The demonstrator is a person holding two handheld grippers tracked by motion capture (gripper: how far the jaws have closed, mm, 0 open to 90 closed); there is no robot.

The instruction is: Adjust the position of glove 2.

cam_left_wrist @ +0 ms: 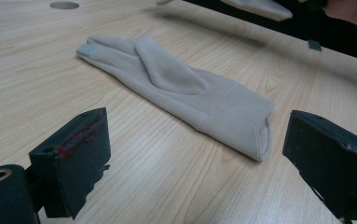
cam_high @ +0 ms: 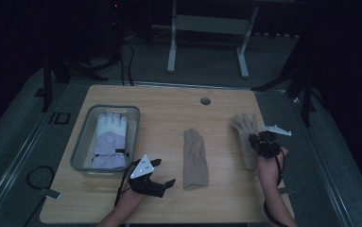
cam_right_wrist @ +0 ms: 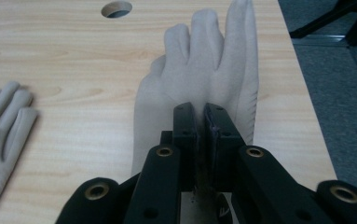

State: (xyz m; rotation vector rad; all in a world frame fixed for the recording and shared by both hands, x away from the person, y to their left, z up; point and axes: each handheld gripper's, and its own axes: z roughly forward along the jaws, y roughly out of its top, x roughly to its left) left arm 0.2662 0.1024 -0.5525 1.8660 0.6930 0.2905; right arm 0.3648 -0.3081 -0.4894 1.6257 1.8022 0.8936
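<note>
We have the right gripper [cam_right_wrist: 200, 122] closed tight on the right beige glove [cam_right_wrist: 199, 79], pinching its fabric near the cuff at the right side of the table [cam_high: 169, 109]. To lift it well, we should raise it slowly so the fingers hang free, then carry it toward the bin [cam_high: 81, 142] (a purple and white glove [cam_high: 110, 142] lies there already). The left gripper [cam_left_wrist: 199, 154] stands wide open and holds nothing, with the middle beige glove [cam_left_wrist: 181, 91] just ahead of it. The right gripper view shows the pinch clearly; from the high view, which is dark, the glove seems still partly on the wood
</note>
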